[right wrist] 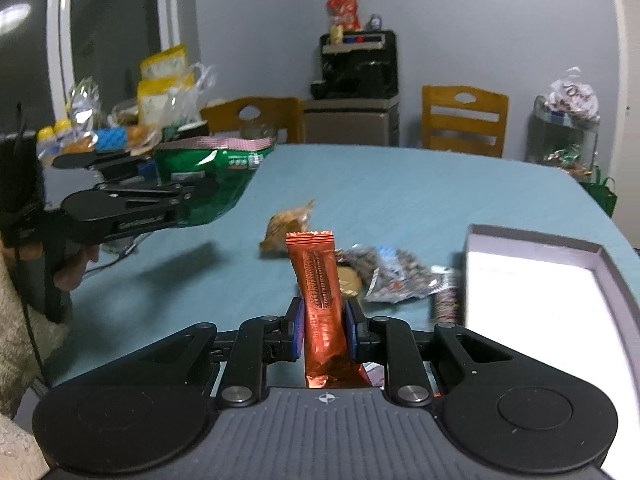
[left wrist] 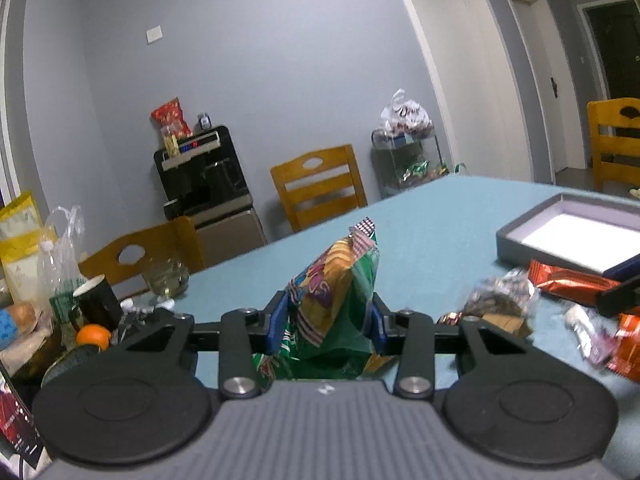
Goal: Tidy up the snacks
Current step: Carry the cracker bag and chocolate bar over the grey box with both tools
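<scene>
Lifting two snacks clear of the counter [right wrist: 360,184], one clamped in each gripper.
My left gripper [left wrist: 326,322] pinched the soft, crinkly green chip bag [left wrist: 336,280] near its bottom; my right gripper [right wrist: 322,330] squeezed the light, slippery orange bar [right wrist: 318,276] low down, beside the open box [right wrist: 532,240].

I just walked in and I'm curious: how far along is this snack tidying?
Barely begun, it seems. The grey box looks empty as far as it shows. In hand: the left gripper is shut on a green chip bag, lifted off the table, and the right gripper is shut on an orange bar. Left: several loose wrapped snacks on the blue table beside the box.
</scene>
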`<action>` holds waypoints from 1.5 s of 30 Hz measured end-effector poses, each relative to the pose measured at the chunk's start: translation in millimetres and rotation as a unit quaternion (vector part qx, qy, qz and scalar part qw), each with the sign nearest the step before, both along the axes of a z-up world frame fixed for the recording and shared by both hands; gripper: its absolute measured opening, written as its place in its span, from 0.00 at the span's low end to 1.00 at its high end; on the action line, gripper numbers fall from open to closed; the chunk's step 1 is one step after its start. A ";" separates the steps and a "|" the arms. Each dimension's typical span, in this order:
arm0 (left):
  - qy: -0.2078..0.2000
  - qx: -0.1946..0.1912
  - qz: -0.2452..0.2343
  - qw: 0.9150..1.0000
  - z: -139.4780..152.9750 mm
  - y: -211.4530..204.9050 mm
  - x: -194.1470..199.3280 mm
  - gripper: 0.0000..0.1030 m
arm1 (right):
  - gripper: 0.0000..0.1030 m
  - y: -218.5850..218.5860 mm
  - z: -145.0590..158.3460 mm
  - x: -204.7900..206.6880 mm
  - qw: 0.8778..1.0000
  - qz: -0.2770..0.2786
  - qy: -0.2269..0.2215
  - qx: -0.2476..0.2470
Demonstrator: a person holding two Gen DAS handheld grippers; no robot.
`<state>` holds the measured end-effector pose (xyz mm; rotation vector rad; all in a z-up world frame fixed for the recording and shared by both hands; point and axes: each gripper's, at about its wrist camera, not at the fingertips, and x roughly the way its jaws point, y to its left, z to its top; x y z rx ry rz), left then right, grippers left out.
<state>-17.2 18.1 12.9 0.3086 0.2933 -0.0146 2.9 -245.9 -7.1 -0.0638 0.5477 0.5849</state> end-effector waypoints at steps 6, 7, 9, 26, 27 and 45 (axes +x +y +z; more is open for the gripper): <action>-0.016 0.003 -0.031 0.999 22.9 -23.6 -5.4 0.37 | 0.22 -26.8 11.5 -2.6 0.999 -0.035 -0.030 0.002; -0.019 0.006 -0.038 0.999 26.5 -29.5 -5.5 0.37 | 0.22 -32.5 13.1 -2.3 0.999 -0.043 -0.032 0.004; -0.024 0.009 -0.052 0.998 33.0 -42.4 -5.0 0.37 | 0.22 -45.1 15.3 -1.9 0.998 -0.060 -0.036 0.006; -0.018 0.080 -0.183 0.980 39.5 -244.5 47.8 0.37 | 0.22 -140.6 -16.8 5.7 0.978 -0.208 -0.024 -0.005; -0.014 0.086 -0.183 0.979 35.5 -257.5 53.6 0.37 | 0.22 -143.2 -19.4 7.3 0.977 -0.213 -0.023 -0.007; 0.030 0.205 -0.156 0.966 -63.3 -372.8 128.6 0.37 | 0.22 -157.6 -49.0 40.1 0.970 -0.242 0.002 -0.034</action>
